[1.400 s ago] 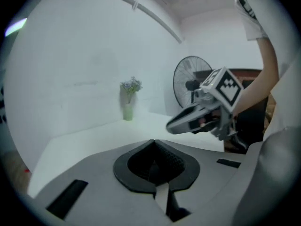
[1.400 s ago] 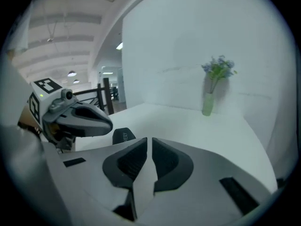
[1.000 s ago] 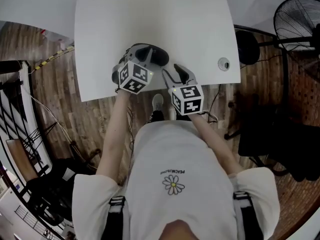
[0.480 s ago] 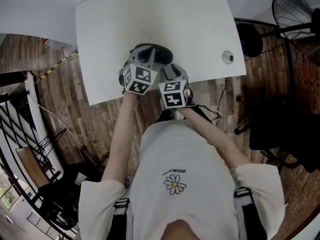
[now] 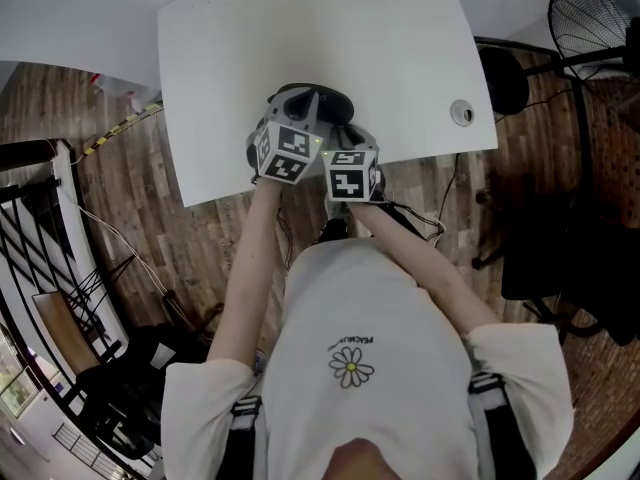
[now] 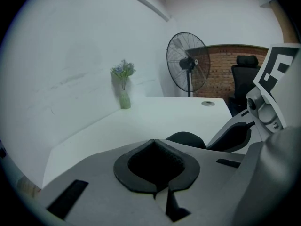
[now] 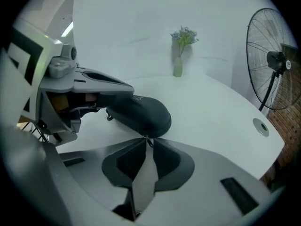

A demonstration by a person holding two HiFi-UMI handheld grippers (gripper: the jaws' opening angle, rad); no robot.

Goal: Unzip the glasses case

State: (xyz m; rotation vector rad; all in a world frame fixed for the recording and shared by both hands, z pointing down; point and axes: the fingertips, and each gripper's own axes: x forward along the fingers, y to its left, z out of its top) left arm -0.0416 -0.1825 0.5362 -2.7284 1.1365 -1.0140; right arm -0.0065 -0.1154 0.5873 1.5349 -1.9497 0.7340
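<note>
We steady the dark glasses case (image 7: 141,112) near the bench's (image 7: 211,107) near edge, left tool (image 6: 154,144) clamped on one end, so the right tool (image 7: 143,146), closing on the zipper pull (image 7: 146,140), can draw it open

Left arm (image 5: 248,268) and right arm (image 5: 425,273) reaching forward, left gripper (image 6: 154,143) clamped on case (image 7: 141,114), right gripper (image 7: 145,144) angled down, jaws closing on zip pull (image 7: 149,142)

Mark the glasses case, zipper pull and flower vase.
glasses case (image 7: 143,113): right gripper view, domed top.
zipper pull (image 7: 148,141): right gripper view, metal tab.
flower vase (image 7: 178,68): right gripper view, vase body.
</note>
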